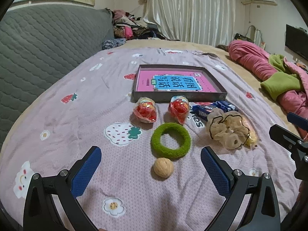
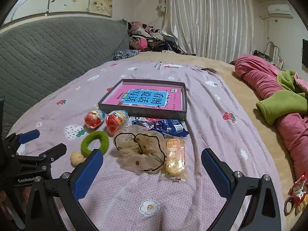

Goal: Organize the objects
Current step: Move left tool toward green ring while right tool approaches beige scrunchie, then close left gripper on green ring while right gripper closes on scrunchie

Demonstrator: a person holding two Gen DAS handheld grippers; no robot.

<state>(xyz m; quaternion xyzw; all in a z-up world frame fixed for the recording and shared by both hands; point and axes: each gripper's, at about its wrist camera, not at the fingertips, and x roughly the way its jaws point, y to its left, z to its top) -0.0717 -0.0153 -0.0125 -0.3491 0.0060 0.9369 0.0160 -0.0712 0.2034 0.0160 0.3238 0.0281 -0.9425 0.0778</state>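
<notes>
Currently both hand-held grippers, left (image 1: 151, 155) and right (image 2: 152, 158), are held apart, empty. Walnut (image 1: 163, 167) lies just before the box (image 1: 179, 96); it should be centred between pads.

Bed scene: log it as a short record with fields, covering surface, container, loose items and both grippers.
surface: pink strawberry-print blanket
container: shallow dark box holding a pink book
in front of box: two red jelly cups, blue snack packet
nearer items: green hair ring, walnut, beige scrunchie, yellow snack packet
left gripper: open, empty
right gripper: open, empty
</notes>
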